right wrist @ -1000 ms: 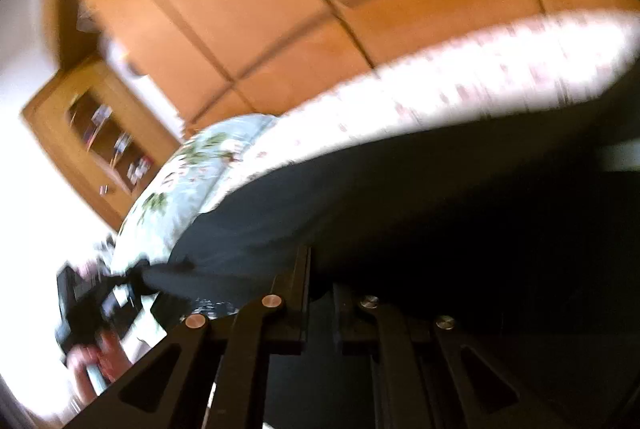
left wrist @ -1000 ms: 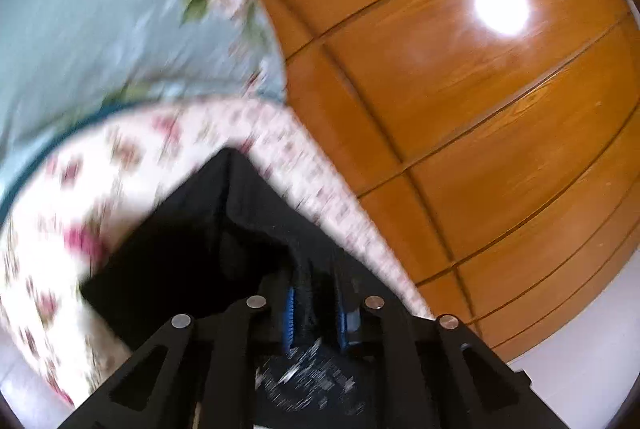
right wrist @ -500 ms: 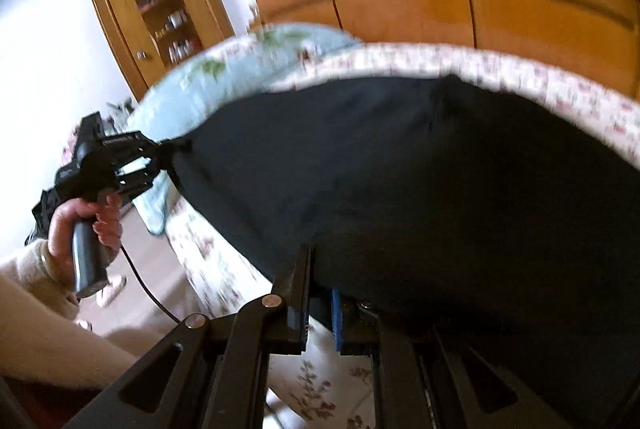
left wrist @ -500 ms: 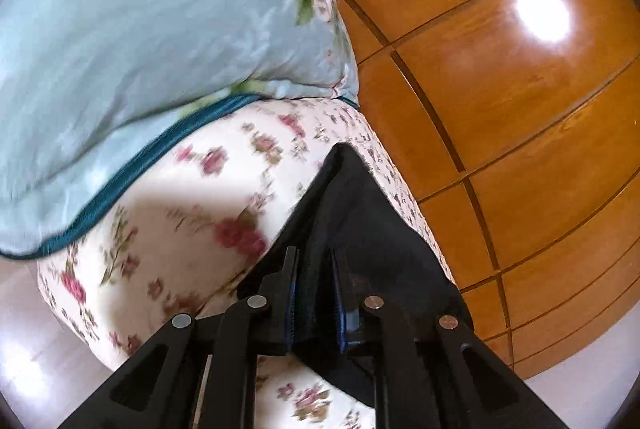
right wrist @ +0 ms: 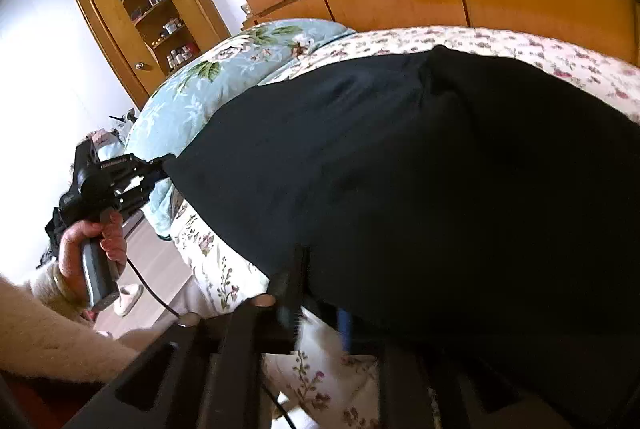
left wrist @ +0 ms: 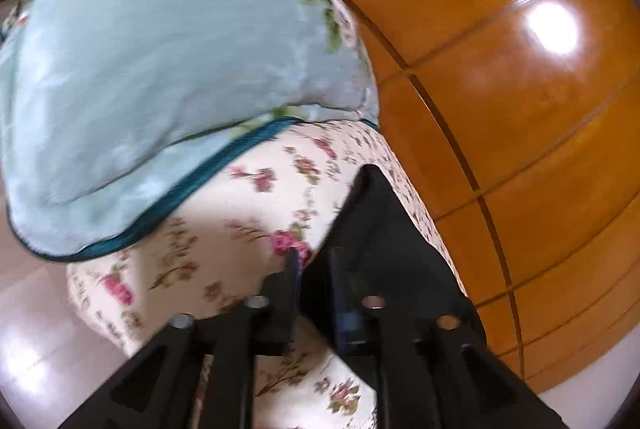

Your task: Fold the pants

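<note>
Pants: the black pants lay spread flat across the floral bedsheet, reaching from the near edge of the bed toward the far side; in the left wrist view only one corner of them showed, rising to a point above the gripper.
Left gripper: the left gripper had its jaws pinching that corner of the pants, dark cloth filling the narrow gap between them; in the right wrist view the same gripper met the pants at their left corner, over the edge of the bed.
Right gripper: the right gripper had its jaws closed on the near hem of the pants, the cloth draping over the right finger.
Left hand: the person's left hand was wrapped round the left gripper's handle, a cable hanging from it.
Bedsheet: cream with pink flowers, under the pants and showing on both sides.
Quilt: a pale blue flowered quilt with a teal border lay bunched on the bed just beyond the pants' left corner.
Wardrobe: glossy wooden wardrobe doors stood behind the bed.
Cabinet: a wooden cabinet with small items on its shelves stood by the white wall.
</note>
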A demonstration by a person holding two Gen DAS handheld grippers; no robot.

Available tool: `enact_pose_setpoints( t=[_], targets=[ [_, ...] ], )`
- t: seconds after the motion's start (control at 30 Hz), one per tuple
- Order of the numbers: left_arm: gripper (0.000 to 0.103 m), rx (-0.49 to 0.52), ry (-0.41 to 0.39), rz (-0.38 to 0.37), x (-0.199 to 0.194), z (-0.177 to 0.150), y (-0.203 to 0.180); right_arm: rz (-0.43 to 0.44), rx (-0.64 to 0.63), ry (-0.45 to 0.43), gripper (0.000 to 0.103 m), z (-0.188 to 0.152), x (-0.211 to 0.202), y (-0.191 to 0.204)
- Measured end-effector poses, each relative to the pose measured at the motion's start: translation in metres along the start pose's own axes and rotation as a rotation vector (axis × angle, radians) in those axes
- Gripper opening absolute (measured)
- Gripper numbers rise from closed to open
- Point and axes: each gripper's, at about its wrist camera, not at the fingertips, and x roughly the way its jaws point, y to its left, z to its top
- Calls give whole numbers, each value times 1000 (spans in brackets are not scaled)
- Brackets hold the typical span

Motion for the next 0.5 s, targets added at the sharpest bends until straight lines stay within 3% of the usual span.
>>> enact_pose_setpoints(
  t=[0.07, 0.2, 0.3, 0.4, 0.5],
  targets=[
    [26, -1, -14, 13, -8, 1, 0, 6, -29, 19, 45, 2, -9, 0],
    [26, 101, -70, 4, -19, 5, -29, -9, -87, 15, 45, -1, -31, -2],
    [28, 199, -93, -44, -18, 4, -63, -3, -56, -8, 45, -3, -49, -15],
    [31, 328, -61, -102, -5, -5, -105, -18, 6, -48, 45, -4, -64, -29],
    [33, 418, 34, -156, 29, -24, -140, 6, 61, -89, 45, -3, -75, -41]
  ],
)
